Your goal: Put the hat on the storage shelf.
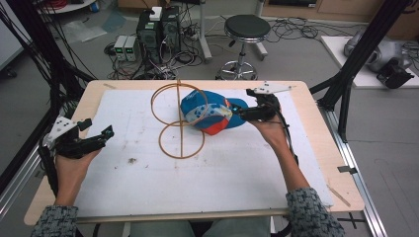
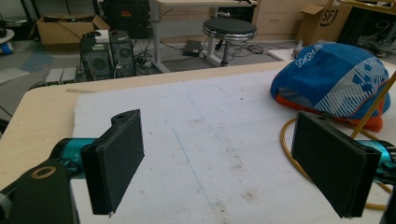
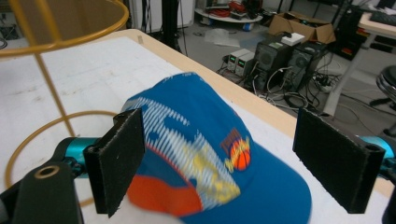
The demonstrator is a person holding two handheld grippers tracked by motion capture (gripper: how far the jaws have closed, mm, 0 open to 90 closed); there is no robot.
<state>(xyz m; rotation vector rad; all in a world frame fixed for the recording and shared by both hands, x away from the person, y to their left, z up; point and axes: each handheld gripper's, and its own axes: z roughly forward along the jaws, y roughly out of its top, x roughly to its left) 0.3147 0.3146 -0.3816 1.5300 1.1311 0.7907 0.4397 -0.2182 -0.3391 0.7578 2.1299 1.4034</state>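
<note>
A blue cap [image 1: 207, 112] with white and orange panels lies on the white mat [image 1: 222, 168], leaning against a gold wire stand [image 1: 179, 118] made of two rings and an upright rod. My right gripper [image 1: 237, 112] is at the cap's right side, open. In the right gripper view the cap [image 3: 210, 154] sits just beyond my wide-apart jaws, with my gripper [image 3: 219, 163] open around empty air and the wire stand [image 3: 49, 88] to the left. My left gripper [image 1: 99, 129] rests open at the table's left edge. Its own view shows the cap [image 2: 331, 79] and wire stand [image 2: 281, 140] far right.
The wooden table [image 1: 94, 94] carries the mat, which has a small speck of debris [image 1: 132, 160]. Behind the table stand a black stool [image 1: 247, 27] and computer towers [image 1: 158, 29] amid floor cables. A black frame post [image 1: 365, 44] rises at the right.
</note>
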